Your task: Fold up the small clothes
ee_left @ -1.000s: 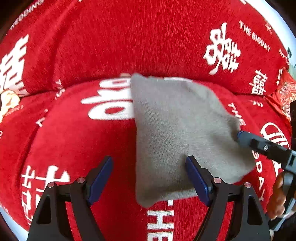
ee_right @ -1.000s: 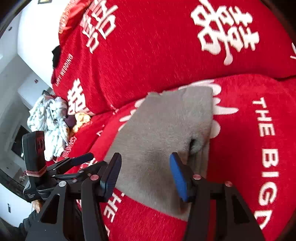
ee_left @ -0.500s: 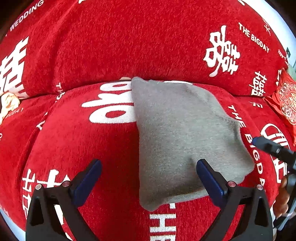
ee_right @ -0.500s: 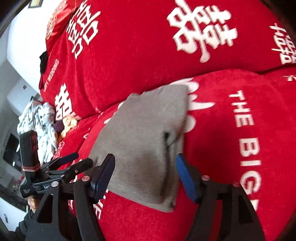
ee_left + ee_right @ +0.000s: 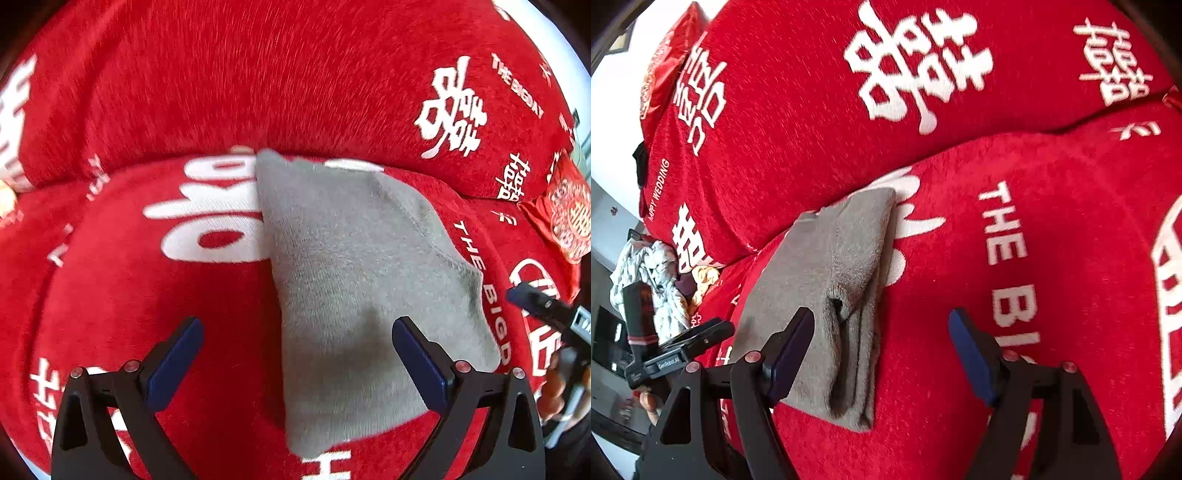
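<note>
The folded grey garment (image 5: 354, 288) lies on the red sofa seat (image 5: 122, 302), soft, light, floppy; pinch a layered edge. Left tool (image 5: 295, 354) and right tool (image 5: 882, 350) gape wide, empty.

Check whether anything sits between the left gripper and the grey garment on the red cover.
Nothing visible does. The left gripper hangs open right at the near edge of the folded grey garment, which lies flat on the red cover. The right gripper, also open, is off at the garment's other side, not in the path.
</note>
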The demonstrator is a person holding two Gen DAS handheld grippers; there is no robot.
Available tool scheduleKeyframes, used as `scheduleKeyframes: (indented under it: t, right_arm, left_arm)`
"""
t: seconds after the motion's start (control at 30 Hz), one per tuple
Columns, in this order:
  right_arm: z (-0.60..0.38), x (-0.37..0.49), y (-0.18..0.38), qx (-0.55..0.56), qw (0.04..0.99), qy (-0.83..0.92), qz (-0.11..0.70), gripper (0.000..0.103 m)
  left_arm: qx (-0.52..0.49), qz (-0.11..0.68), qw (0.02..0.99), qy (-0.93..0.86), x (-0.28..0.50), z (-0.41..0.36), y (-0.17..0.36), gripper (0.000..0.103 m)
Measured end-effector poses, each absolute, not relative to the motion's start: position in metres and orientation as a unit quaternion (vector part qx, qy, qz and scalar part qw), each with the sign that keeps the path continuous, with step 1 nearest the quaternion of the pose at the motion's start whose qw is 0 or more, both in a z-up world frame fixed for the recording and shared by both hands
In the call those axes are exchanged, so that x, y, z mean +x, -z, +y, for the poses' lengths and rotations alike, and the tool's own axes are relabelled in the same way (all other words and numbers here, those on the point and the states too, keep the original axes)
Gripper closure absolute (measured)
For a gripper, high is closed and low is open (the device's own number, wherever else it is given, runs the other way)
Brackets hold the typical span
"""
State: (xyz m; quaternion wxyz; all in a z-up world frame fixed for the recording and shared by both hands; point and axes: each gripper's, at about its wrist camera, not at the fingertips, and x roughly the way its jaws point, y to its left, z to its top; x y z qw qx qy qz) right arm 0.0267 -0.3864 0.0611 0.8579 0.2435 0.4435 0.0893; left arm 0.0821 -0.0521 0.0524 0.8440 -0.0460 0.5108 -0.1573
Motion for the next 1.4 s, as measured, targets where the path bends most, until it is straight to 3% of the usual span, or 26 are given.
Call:
scheduleKeyframes:
  t: [0.5,0.7,0.8,0.83,0.87,0.97,1.17,1.4]
  right_arm:
    - [-0.343,0.085,-0.014,0.275,0.800,-0.159,0.509,0.025]
    - [-0.321,0.092,-0.010,0.243,0.821,-0.168,0.488,0.024]
    - [-0.313,0.094,-0.011,0.216,0.827,-0.168,0.491,0.030]
    - [-0.310,0.094,-0.012,0.200,0.831,-0.166,0.492,0.037]
    - [-0.309,0.093,-0.012,0.195,0.832,-0.167,0.492,0.043]
    - [-0.312,0.093,-0.013,0.204,0.830,-0.166,0.491,0.057]
    - [-0.299,0.091,-0.024,0.160,0.845,-0.157,0.485,0.066]
    - [-0.286,0.085,-0.039,0.116,0.861,-0.142,0.474,0.070]
  left_arm:
    - [-0.119,0.579,0.778,0.212,0.124,-0.066,-0.008,0.001]
    - [-0.116,0.580,0.776,0.221,0.129,-0.074,0.000,0.001]
    - [-0.099,0.577,0.779,0.227,0.130,-0.081,0.001,0.001]
    - [-0.093,0.574,0.781,0.228,0.130,-0.083,0.001,0.004]
    - [-0.088,0.571,0.782,0.232,0.129,-0.086,0.001,0.017]
    - [-0.078,0.561,0.789,0.238,0.126,-0.090,-0.003,0.027]
    - [-0.060,0.542,0.804,0.235,0.120,-0.091,-0.013,0.043]
    - [-0.055,0.534,0.811,0.233,0.117,-0.086,-0.018,0.053]
